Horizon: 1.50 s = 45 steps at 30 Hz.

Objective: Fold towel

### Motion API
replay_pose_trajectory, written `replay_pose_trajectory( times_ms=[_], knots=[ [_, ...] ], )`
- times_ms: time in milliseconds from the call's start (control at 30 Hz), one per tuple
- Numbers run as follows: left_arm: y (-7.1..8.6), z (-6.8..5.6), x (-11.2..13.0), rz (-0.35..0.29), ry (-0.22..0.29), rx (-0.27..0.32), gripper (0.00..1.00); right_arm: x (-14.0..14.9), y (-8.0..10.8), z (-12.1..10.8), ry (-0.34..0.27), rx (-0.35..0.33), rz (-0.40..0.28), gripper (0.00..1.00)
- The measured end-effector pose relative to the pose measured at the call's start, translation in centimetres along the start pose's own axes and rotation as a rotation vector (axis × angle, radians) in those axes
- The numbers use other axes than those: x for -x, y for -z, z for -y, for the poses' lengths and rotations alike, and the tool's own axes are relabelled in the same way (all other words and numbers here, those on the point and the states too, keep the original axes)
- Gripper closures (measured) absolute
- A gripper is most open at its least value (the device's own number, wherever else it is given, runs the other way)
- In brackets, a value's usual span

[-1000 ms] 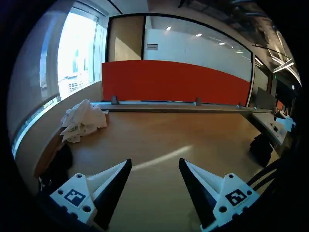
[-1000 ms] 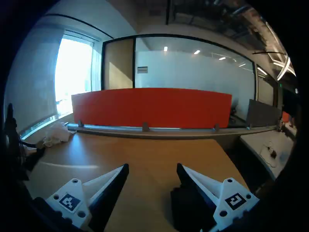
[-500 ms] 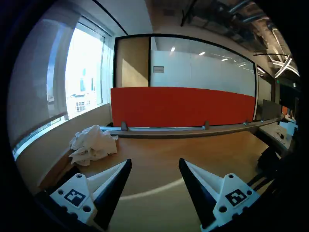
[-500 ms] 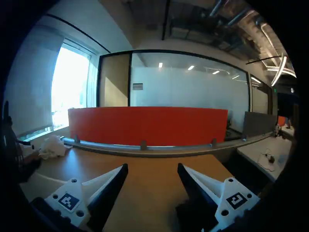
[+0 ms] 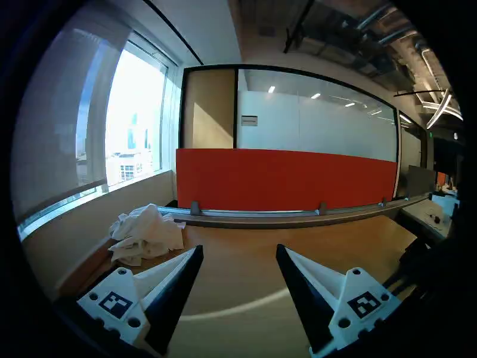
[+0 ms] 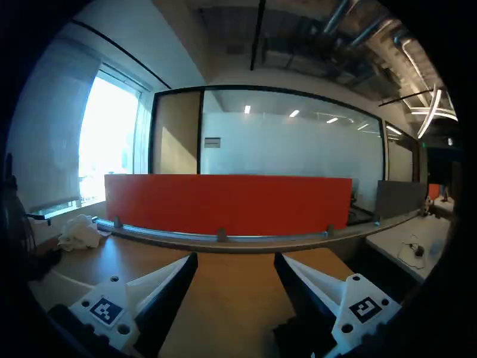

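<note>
One wooden desk [image 5: 358, 238], broad, tan top. One window [image 5: 134, 143], bright, along the desk's left side in the left gripper view. One red screen [image 5: 286, 179], upright along the desk's far edge. One towel [image 5: 145, 232], white, crumpled in a heap on the desk's far left corner, near the window, just in front of the screen. Two grippers: left gripper [image 5: 238, 247], jaws spread, holding nothing, apart from the towel; right gripper [image 6: 235, 255], jaws spread, holding nothing.

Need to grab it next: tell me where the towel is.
In the left gripper view, the towel lies crumpled at left on the desk, by the window.
</note>
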State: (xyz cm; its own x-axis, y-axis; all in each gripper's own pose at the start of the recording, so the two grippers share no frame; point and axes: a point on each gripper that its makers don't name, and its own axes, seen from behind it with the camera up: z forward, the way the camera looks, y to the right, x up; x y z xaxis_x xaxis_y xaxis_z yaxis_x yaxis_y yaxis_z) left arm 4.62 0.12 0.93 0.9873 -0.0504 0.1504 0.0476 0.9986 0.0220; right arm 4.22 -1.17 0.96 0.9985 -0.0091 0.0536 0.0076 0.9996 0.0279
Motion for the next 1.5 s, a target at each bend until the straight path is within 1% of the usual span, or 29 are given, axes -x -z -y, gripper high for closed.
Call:
replay_pose_trajectory(
  times_ms=[267,367,467,667,900,1200,1500],
  knots=[
    [-0.2,0.2,0.7,-0.033,0.037,-0.004,0.10,0.1,-0.2,1.1,-0.006,-0.022,0.007,0.00],
    [-0.2,0.4,1.3,-0.041,0.038,0.000,0.10,0.1,-0.2,1.4,-0.018,-0.029,0.004,0.00],
    [-0.2,0.7,2.0,-0.053,0.027,0.002,0.10,0.1,-0.2,1.7,-0.016,-0.033,-0.002,0.00],
    [-0.3,1.3,3.6,-0.076,0.010,0.002,0.10,1.0,-0.3,2.1,0.021,-0.018,0.005,0.00],
    [-0.7,1.3,5.3,-0.105,0.024,0.013,0.10,1.8,0.0,3.4,0.039,-0.029,-0.001,0.00],
    [-0.8,1.5,7.2,-0.147,0.018,0.010,0.10,2.7,-0.2,5.1,0.078,-0.045,-0.005,0.00],
    [-1.0,1.8,9.6,-0.169,0.032,0.000,0.10,4.1,-0.7,6.0,0.104,-0.056,0.003,0.00]
  ],
)
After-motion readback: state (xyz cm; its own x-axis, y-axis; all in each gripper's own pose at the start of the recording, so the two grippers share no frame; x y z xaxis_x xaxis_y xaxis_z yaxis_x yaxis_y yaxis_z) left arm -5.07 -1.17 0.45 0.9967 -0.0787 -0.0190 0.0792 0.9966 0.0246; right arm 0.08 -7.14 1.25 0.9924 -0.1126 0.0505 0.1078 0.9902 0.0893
